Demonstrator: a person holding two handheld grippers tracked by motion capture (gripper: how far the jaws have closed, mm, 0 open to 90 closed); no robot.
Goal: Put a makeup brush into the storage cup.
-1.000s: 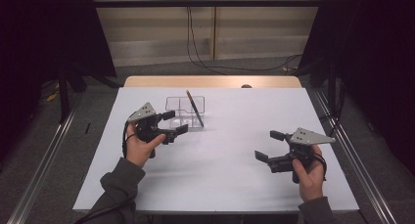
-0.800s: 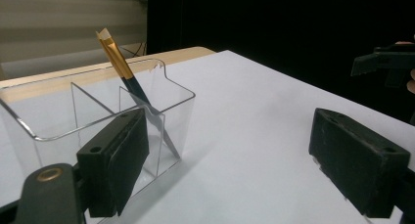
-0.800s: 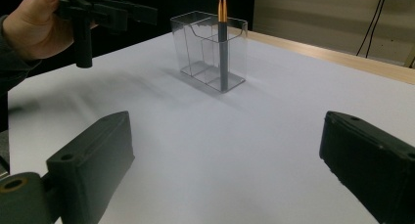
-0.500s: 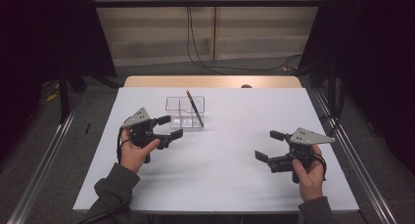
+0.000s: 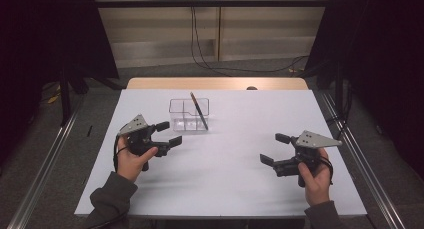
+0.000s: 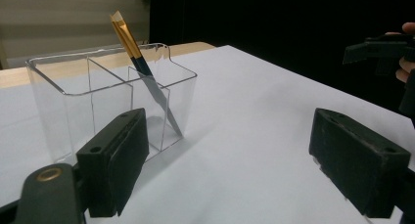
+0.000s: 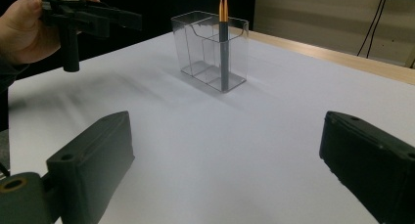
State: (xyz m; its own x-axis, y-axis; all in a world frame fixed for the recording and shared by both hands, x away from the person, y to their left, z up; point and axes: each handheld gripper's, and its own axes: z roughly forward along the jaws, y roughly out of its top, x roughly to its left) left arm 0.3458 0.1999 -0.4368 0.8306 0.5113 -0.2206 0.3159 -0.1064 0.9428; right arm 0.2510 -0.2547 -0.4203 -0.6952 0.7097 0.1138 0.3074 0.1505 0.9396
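The white table [image 5: 225, 174] bears a clear, partitioned holder [image 5: 189, 114] toward its far side, with bare surface all around it and nothing lying between it and either claw. A dark pen with a gold top [image 5: 198, 110] stands tilted in the holder's right-hand compartment, its gold end sticking above the rim. The left gripper [image 5: 165, 134] hangs just beside the holder's near left corner, jaws spread and empty; the right gripper [image 5: 274, 149] sits well apart to the holder's near right, likewise spread with nothing between its jaws.

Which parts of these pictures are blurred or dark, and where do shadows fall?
High view: dark surroundings, evenly lit white table. Left gripper view: near black claw soft, clear plastic organiser sharp. Right gripper view: smeared shadow on the table under the other claw.
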